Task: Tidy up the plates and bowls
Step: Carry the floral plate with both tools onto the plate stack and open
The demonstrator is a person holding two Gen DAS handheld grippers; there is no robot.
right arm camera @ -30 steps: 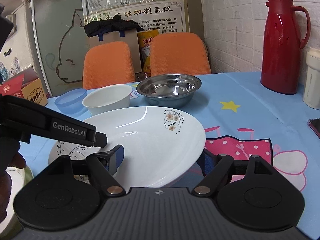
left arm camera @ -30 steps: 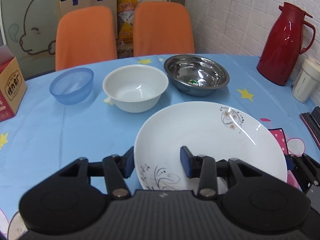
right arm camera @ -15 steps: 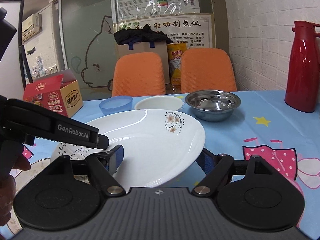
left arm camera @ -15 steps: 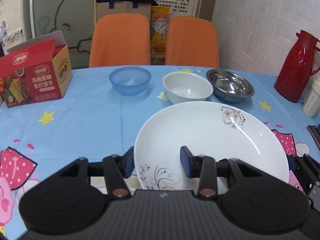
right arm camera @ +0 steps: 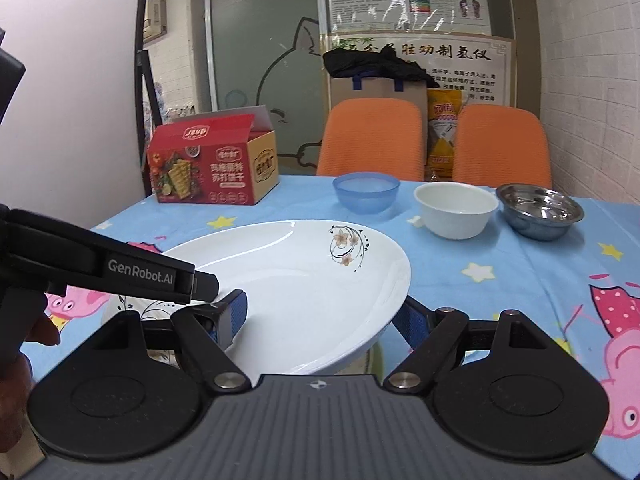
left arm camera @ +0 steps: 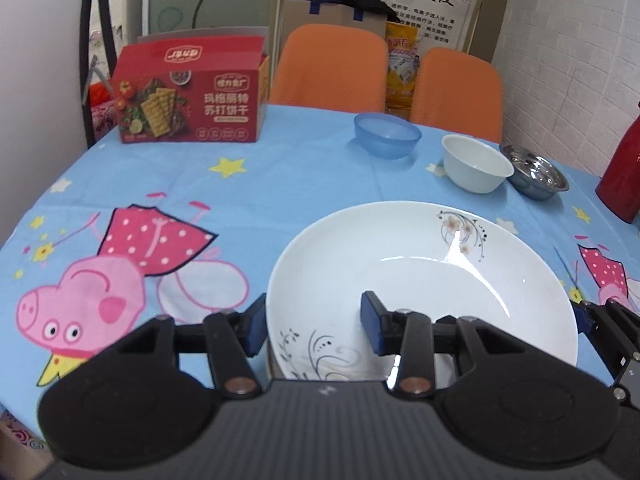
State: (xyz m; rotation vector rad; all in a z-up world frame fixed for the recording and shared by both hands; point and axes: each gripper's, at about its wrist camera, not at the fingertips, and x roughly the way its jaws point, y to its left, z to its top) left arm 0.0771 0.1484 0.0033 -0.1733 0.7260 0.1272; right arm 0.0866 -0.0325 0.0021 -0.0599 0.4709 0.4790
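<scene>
A large white plate with flower prints [left arm camera: 424,280] [right arm camera: 304,280] is held above the table by both grippers. My left gripper [left arm camera: 314,326] is shut on its near-left rim, one finger under it, one inside. My right gripper [right arm camera: 324,320] is shut on its right rim; it shows at the right edge of the left wrist view [left arm camera: 600,320]. A blue bowl [left arm camera: 387,140] [right arm camera: 366,192], a white bowl [left arm camera: 476,164] [right arm camera: 456,210] and a steel bowl [left arm camera: 536,176] [right arm camera: 540,210] stand in a row at the back.
A red cracker box [left arm camera: 188,96] [right arm camera: 212,160] stands at the back left. A red thermos [left arm camera: 624,172] stands at the right. Two orange chairs [right arm camera: 372,140] are behind the table. The blue cartoon tablecloth [left arm camera: 160,208] covers the table.
Both grippers and the plate have swung left and back together: the bowls drifted right and farther away, and the red box came fully into view. Both grips are unchanged.
</scene>
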